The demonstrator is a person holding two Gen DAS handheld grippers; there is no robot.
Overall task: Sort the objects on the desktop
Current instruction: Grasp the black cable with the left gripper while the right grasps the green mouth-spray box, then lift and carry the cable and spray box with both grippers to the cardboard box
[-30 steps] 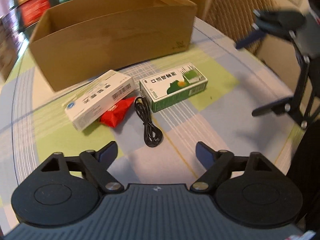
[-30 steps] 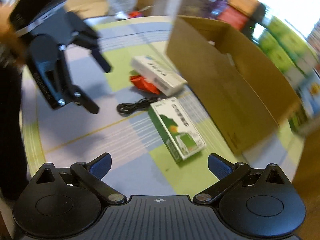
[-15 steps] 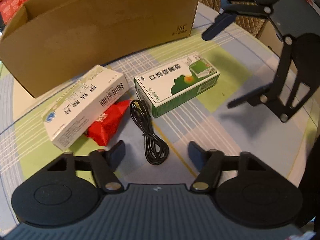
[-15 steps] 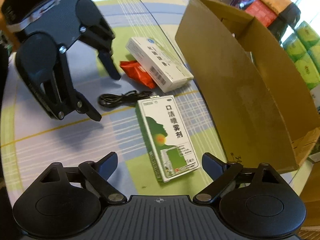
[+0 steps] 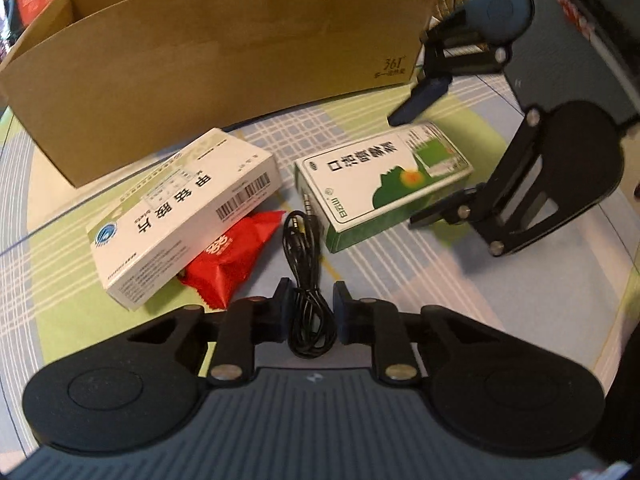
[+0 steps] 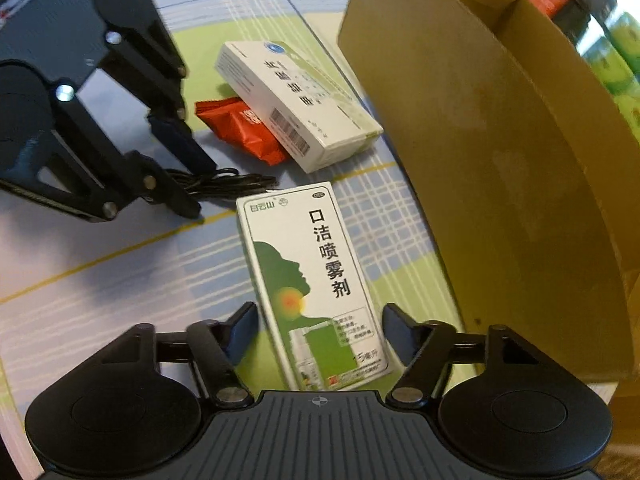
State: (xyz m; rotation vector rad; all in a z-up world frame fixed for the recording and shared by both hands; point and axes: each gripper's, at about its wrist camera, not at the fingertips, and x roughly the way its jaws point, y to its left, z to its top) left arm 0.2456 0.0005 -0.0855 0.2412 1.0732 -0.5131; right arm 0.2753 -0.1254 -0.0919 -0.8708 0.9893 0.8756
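While hovering low over the counter (image 5: 400, 288), bracketing the coiled black cable (image 5: 306, 264) with the left hand-held gripper (image 5: 310, 304), pads drawn in narrow and sitting just beside the loops on either side, with a gap left between them; cannot tell whether either pad is touching the cord. Lying loose and unsqueezed on the checked cloth, with plug ends pointing away toward the green-and-white box (image 5: 380, 184). Showing the same from the right wrist view: left hand-held gripper (image 6: 188, 176) reaching down around the cable (image 6: 224, 180), beside the box's far end.

Holding the right hand-held gripper (image 6: 320, 332) spread wide, one pad on each side of the near end of the green-and-white box (image 6: 308, 272), both standing clear of its edges. Lying flat, printed face up, lengthwise along the fingers. Appearing from the left wrist view as the right hand-held gripper (image 5: 424, 160) straddling that box's end.

Resting to the left of the cable, a white box (image 5: 184, 208) with a barcode, overlapping a red packet (image 5: 228, 256) and covering part of it. Standing behind all of it, an open cardboard box (image 5: 224, 60), near the white box (image 6: 296, 100) and the red packet (image 6: 240, 128), with its tall wall (image 6: 480, 140) running along the right of the counter (image 6: 100, 280).
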